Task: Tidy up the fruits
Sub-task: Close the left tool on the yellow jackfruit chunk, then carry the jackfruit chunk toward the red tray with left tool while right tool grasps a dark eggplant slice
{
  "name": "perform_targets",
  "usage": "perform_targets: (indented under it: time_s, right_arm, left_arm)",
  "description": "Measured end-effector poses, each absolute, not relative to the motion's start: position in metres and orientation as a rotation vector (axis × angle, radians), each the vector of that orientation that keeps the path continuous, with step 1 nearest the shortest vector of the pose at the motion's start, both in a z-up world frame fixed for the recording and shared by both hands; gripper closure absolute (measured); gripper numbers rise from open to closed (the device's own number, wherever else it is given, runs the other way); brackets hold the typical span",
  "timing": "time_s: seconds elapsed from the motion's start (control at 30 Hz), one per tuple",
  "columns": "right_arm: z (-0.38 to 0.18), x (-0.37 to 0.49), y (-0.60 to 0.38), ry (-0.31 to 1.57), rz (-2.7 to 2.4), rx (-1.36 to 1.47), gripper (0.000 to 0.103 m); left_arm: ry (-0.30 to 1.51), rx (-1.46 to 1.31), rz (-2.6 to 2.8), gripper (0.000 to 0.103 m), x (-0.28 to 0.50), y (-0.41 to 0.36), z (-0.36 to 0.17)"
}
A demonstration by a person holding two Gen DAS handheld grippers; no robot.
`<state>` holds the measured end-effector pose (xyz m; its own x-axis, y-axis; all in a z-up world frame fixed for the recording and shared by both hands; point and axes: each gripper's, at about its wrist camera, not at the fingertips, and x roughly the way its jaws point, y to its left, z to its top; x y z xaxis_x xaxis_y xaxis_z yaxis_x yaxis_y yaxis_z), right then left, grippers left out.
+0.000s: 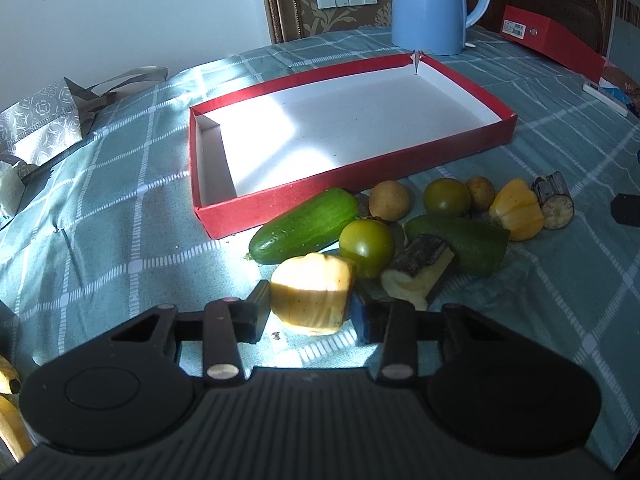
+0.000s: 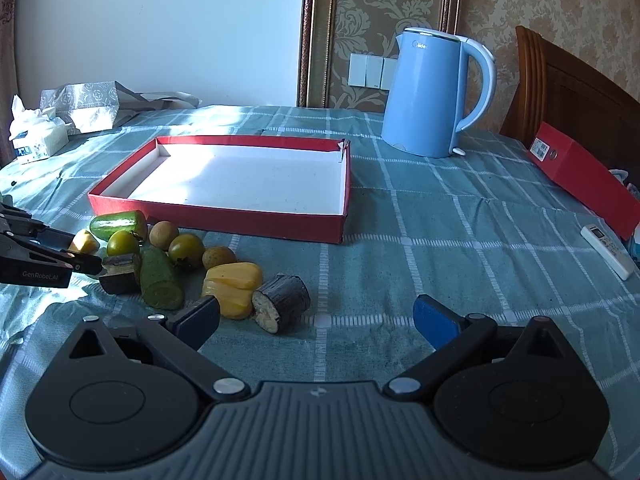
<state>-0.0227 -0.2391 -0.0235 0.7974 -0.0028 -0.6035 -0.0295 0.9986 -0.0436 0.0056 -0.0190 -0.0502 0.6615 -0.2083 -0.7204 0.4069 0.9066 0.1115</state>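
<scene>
**Left claw at yellow piece; red tray holds nothing; right claw apart**

Left wrist view: the left claw (image 1: 312, 312) sits at lower centre, with a yellow fruit piece (image 1: 313, 294) between its fingers. The left finger (image 1: 256, 314) lies against the piece's side; the right finger is partly hidden behind it, so whether the piece is actually clamped cannot be told. The piece rests on the checked cloth of the surface (image 1: 120, 216).

Just beyond it lies the cluster of produce, centre to right of the frame: a cucumber (image 1: 304, 222) with its far end near the tray's front wall, a green tomato (image 1: 367, 242) touching it, a dark-skinned cane section (image 1: 420, 272) beside the tomato, and a cut cucumber half (image 1: 464, 242) behind that. Further right are a brown round fruit (image 1: 389, 200), a second green tomato (image 1: 447, 197), a second brown round fruit (image 1: 481, 192), a second yellow piece (image 1: 516, 210) and a second cane section (image 1: 554, 200).

The red tray (image 1: 280, 208), white inside, occupies the centre of the frame. A blue kettle (image 1: 430, 4) stands at upper centre, just behind the tray's far corner. A red box (image 1: 552, 38) lies at upper right and a patterned bag (image 1: 40, 124) at the left edge.

Right wrist view: the right claw (image 2: 316, 320) at lower centre stands wide apart, gripping nothing. Its left finger (image 2: 198, 316) is just beside the second yellow piece; the right finger is over bare cloth. A white remote (image 2: 608, 250) lies at the right edge.
</scene>
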Motion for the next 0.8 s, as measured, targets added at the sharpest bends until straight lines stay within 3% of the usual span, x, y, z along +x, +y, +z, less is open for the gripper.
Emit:
perform_targets:
  time_s: [0.23, 0.37, 0.43, 0.53, 0.63, 0.8]
  right_arm:
    - [-0.029, -0.011, -0.232, 0.676, 0.028, -0.087, 0.000]
    - [-0.036, 0.003, -0.230, 0.716, 0.023, -0.109, 0.015]
    - [-0.044, 0.013, -0.230, 0.753, 0.022, -0.115, 0.029]
    - [-0.053, 0.024, -0.229, 0.776, 0.045, -0.141, 0.042]
    - [-0.057, 0.028, -0.226, 0.781, 0.095, -0.188, 0.049]
    - [-0.061, 0.033, -0.220, 0.768, 0.173, -0.303, 0.052]
  left_arm:
    - [0.768, 0.167, -0.290, 0.066, -0.004, 0.009, -0.031]
    - [0.770, 0.114, -0.280, 0.066, -0.014, 0.020, -0.021]
    - [0.770, 0.096, -0.275, 0.066, -0.018, 0.024, -0.018]
    - [0.767, 0.095, -0.267, 0.066, -0.024, 0.028, -0.016]
    - [0.766, 0.090, -0.262, 0.066, -0.029, 0.032, -0.015]
    - [0.771, 0.083, -0.251, 0.065, -0.035, 0.036, -0.016]
